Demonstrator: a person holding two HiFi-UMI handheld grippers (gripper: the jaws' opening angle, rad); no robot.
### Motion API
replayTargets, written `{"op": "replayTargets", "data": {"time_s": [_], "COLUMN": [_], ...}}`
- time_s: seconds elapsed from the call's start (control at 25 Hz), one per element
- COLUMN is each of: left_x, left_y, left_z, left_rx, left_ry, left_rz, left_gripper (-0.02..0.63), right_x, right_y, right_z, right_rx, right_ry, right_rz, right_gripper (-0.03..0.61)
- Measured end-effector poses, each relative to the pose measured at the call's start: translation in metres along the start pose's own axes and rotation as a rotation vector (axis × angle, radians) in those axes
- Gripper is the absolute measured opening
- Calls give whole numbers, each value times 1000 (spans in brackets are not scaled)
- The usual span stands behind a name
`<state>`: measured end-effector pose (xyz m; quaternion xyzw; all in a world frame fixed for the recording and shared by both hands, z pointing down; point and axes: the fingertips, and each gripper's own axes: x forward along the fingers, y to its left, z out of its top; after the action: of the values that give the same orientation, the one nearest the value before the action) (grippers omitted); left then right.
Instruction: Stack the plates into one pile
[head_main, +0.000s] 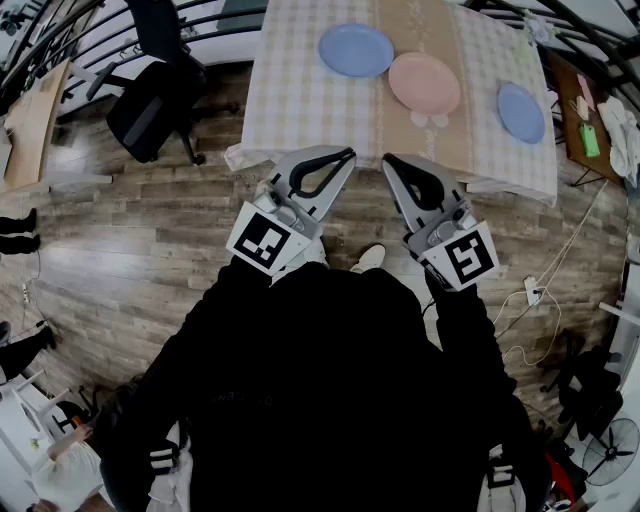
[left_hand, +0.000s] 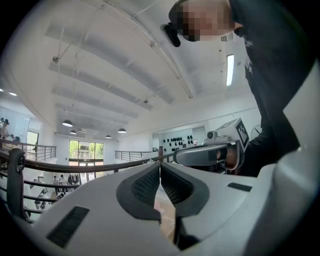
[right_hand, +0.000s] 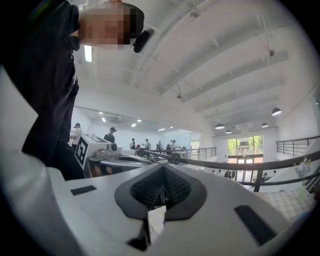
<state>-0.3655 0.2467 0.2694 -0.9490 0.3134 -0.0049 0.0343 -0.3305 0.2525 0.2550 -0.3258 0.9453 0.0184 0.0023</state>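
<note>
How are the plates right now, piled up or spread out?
Spread out: the left blue plate, pink plate and right blue plate each lie flat on the table in a row, none on top of another.

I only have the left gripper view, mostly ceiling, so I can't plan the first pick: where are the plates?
Observer: Three lie on the checked table ahead: a blue plate, a pink plate, a smaller blue plate, none stacked.
Operator: Is the right gripper free?
Observer: Yes, the right gripper is shut, nothing between its jaws.
Operator: Are we over the table?
Observer: No, the left gripper and the right are short of its near edge, above the wooden floor.
</note>
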Motion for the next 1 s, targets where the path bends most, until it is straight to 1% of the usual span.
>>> {"op": "replayTargets", "data": {"time_s": [0.16, 0.32, 0.56, 0.8, 1.0], "left_x": [-5, -14, -21, -30, -37], "left_y": [-4, -5, 0, 4, 10], "left_z": [0, -4, -3, -3, -6], "left_rx": [-13, -43, -49, -67, -80], "left_ry": [-16, 8, -5, -16, -26], "left_rz": [-3, 5, -3, -37, -80], "left_gripper": [21, 21, 21, 21, 21], "right_x": [0, 2, 5, 8, 20], "right_y": [7, 14, 22, 28, 39], "right_z": [-2, -7, -6, -10, -12], "right_rx": [-3, 7, 25, 4, 13], "right_ry": [3, 23, 19, 34, 48], "right_rz": [8, 11, 3, -30, -54], "right_gripper": [-8, -8, -5, -5, -3]}}
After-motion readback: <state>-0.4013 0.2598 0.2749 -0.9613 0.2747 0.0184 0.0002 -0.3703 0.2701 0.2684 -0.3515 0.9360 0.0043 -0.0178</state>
